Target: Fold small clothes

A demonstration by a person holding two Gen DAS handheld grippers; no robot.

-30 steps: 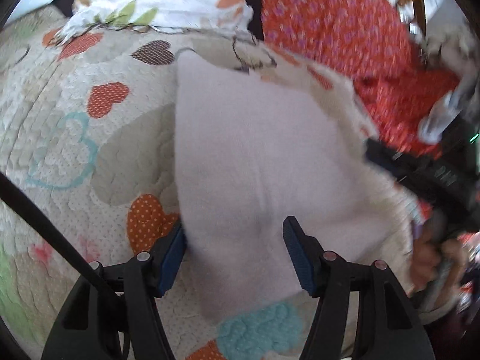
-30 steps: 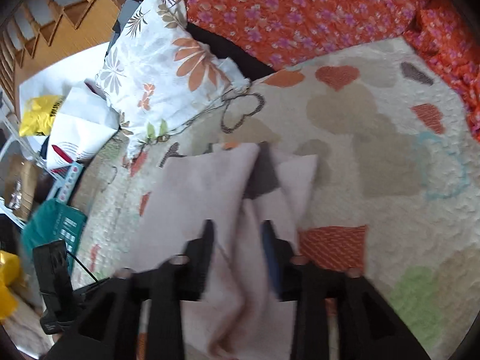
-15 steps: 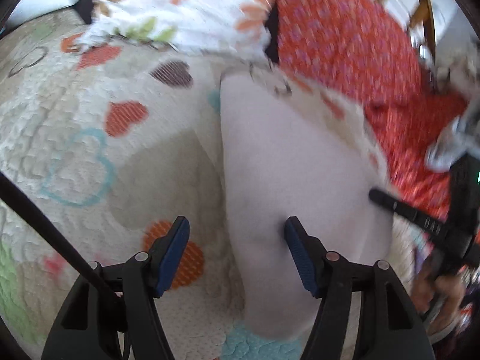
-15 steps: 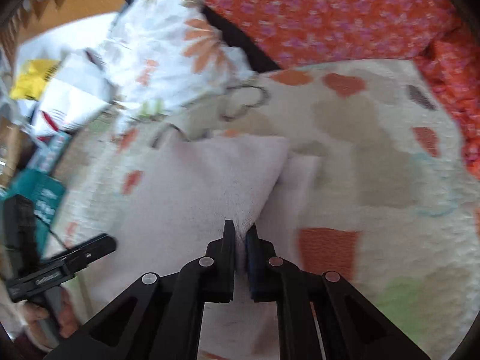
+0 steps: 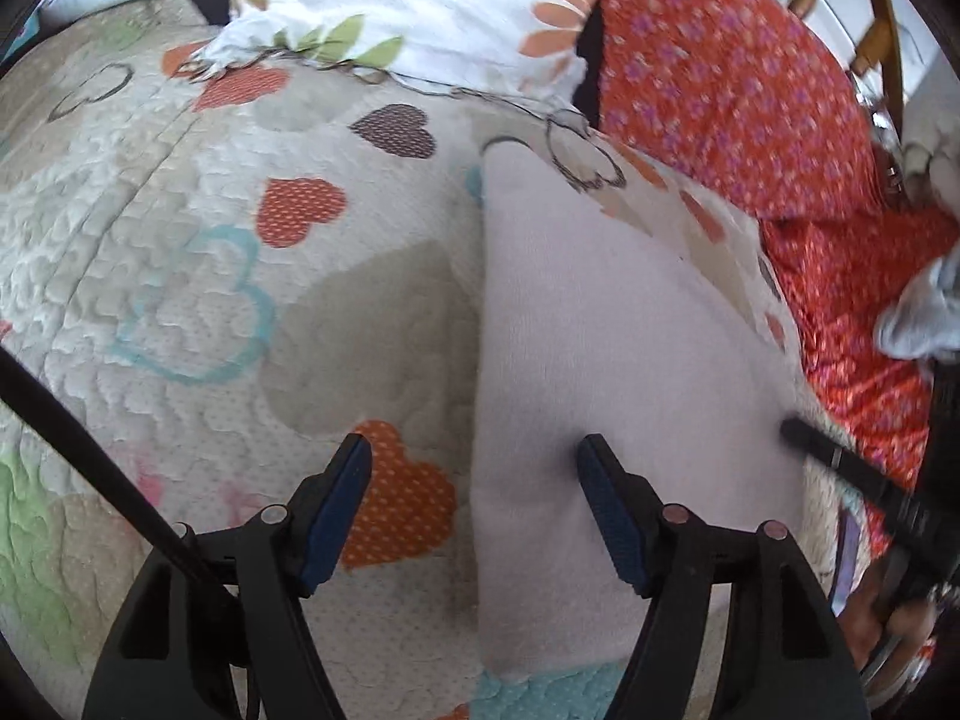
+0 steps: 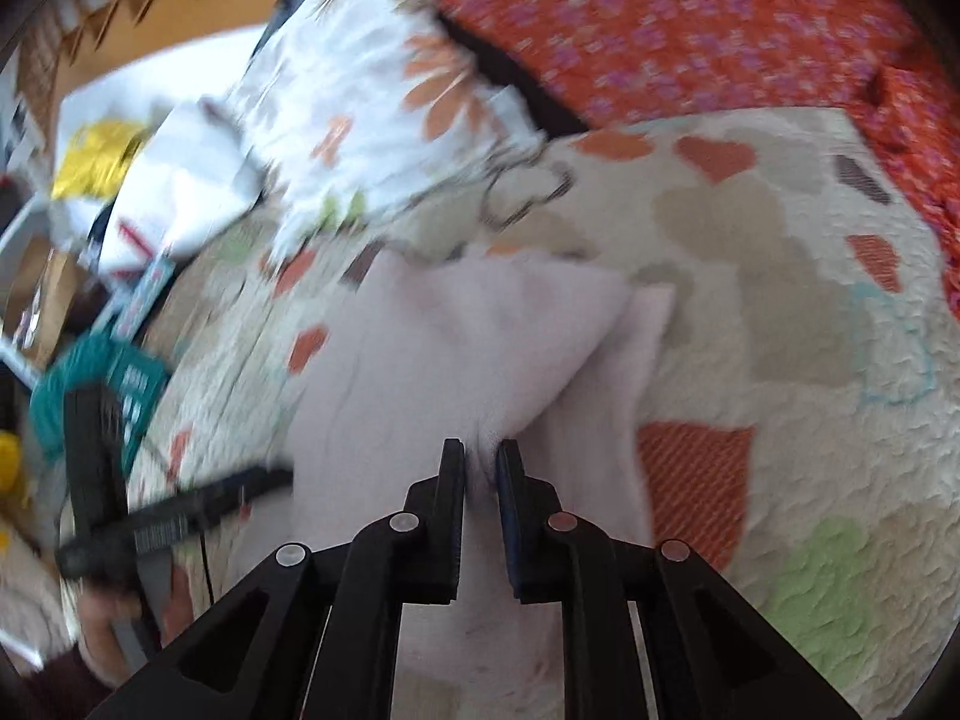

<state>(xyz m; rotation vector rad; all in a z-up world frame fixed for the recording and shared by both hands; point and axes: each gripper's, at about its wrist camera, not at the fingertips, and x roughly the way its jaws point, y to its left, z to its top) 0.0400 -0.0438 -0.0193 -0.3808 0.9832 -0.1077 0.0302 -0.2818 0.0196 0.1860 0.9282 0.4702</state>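
Note:
A pale pink small garment lies on the heart-patterned quilt. My left gripper is open and empty, straddling the garment's left edge near its lower end. In the right wrist view, my right gripper is shut on a fold of the same garment, pulling a folded layer up over the lower layer. The right gripper also shows at the right edge of the left wrist view, and the left gripper shows blurred at the left of the right wrist view.
A white floral pillow and an orange floral blanket lie at the far side of the quilt. A grey cloth lies on the blanket at right. Bags and boxes sit beyond the bed's left side.
My right gripper closed on the pink garment and is carrying its fold across. The left gripper stayed open and shifted left, so the garment now lies more to its right.

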